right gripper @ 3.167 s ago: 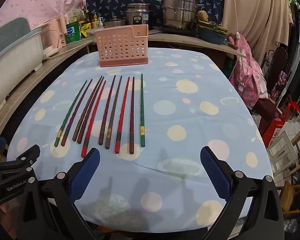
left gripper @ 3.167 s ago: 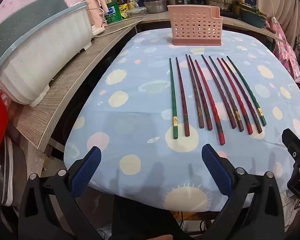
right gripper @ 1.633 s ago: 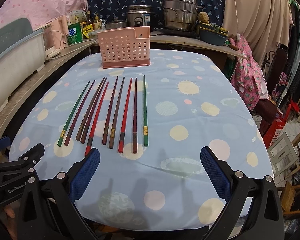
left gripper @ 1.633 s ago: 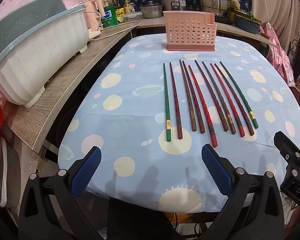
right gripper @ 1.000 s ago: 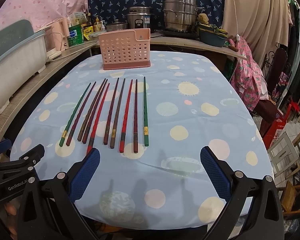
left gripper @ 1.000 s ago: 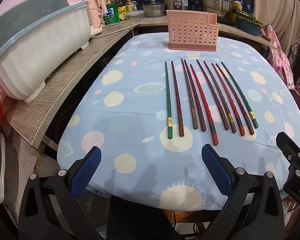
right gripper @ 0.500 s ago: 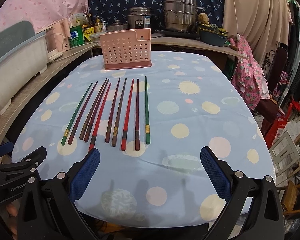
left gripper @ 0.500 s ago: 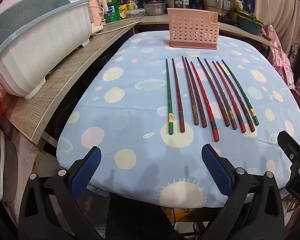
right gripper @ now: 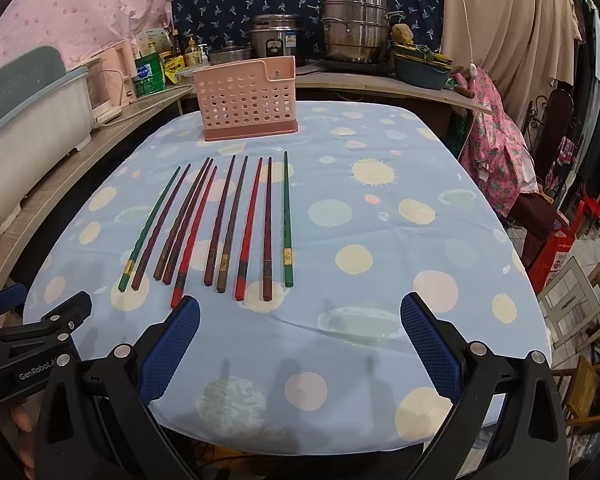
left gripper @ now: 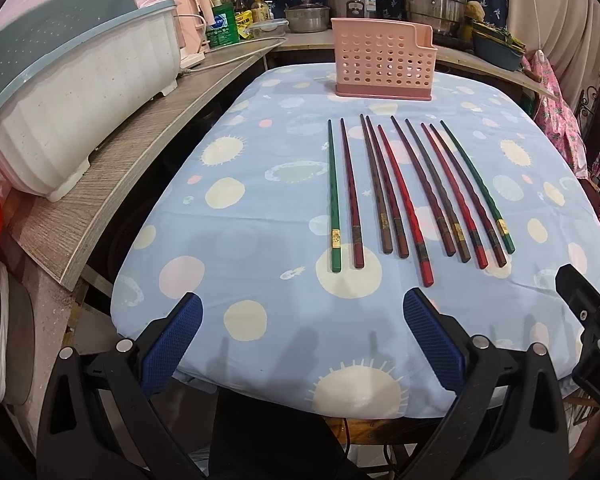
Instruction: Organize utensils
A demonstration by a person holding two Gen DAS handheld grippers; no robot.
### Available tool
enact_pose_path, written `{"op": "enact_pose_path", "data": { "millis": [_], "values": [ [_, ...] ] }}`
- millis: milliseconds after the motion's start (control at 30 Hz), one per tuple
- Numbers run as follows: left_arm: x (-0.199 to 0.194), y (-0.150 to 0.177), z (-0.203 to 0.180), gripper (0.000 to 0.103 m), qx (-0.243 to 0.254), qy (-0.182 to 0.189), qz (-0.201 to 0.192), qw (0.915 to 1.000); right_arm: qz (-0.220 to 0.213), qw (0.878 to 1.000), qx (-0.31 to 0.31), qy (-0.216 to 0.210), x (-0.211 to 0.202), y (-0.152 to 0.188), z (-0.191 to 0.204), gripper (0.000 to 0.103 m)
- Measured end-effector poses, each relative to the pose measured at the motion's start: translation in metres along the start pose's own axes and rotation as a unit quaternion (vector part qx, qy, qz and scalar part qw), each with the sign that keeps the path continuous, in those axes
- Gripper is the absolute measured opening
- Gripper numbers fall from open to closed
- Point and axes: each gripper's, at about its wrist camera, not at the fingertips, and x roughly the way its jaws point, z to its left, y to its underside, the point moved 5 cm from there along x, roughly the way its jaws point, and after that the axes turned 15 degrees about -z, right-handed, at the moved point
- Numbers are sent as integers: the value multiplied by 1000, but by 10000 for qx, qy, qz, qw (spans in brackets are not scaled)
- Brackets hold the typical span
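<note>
Several chopsticks (left gripper: 404,192) in green, dark red and bright red lie side by side on the blue spotted tablecloth (left gripper: 260,200); they also show in the right wrist view (right gripper: 228,220). A pink perforated holder (left gripper: 384,65) stands upright behind them at the table's far edge, also in the right wrist view (right gripper: 246,100). My left gripper (left gripper: 302,342) is open and empty above the table's near edge, short of the chopsticks. My right gripper (right gripper: 300,338) is open and empty, also short of them.
A white and blue dish rack (left gripper: 68,96) sits on the wooden counter (left gripper: 132,168) to the left. Pots (right gripper: 354,32), bottles and a cooker line the back counter. Chairs and a pink cloth (right gripper: 496,136) stand to the right of the table.
Both grippers have shifted slightly over the near edge of the table. The chopsticks and holder have not moved. Both stay open.
</note>
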Motion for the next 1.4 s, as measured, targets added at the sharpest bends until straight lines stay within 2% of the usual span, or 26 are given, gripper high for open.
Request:
{"op": "enact_pose_path", "data": {
  "millis": [700, 833, 1067, 1267, 1333, 1400],
  "values": [
    [5, -8, -1, 96, -26, 16, 34, 10000, -13, 10000, -18, 3, 4, -7, 0, 96],
    [10, -10, 3, 96, -154, 43, 65, 9999, 1, 10000, -4, 9, 9, -10, -2, 96],
    [27, -16, 16, 96, -567, 128, 197, 9981, 48, 10000, 52, 42, 23, -15, -6, 96],
    [55, -17, 20, 96, -627, 148, 370, 9972, 149, 9998, 128, 40, 41, -16, -10, 96],
    [65, -15, 19, 94, -591, 133, 449, 9971, 212, 9996, 169, 36, 48, -15, -12, 96],
    [75, -12, 18, 88, -547, 143, 548, 9969, 288, 9994, 201, 43, 55, -14, -13, 96]
  ]
}}
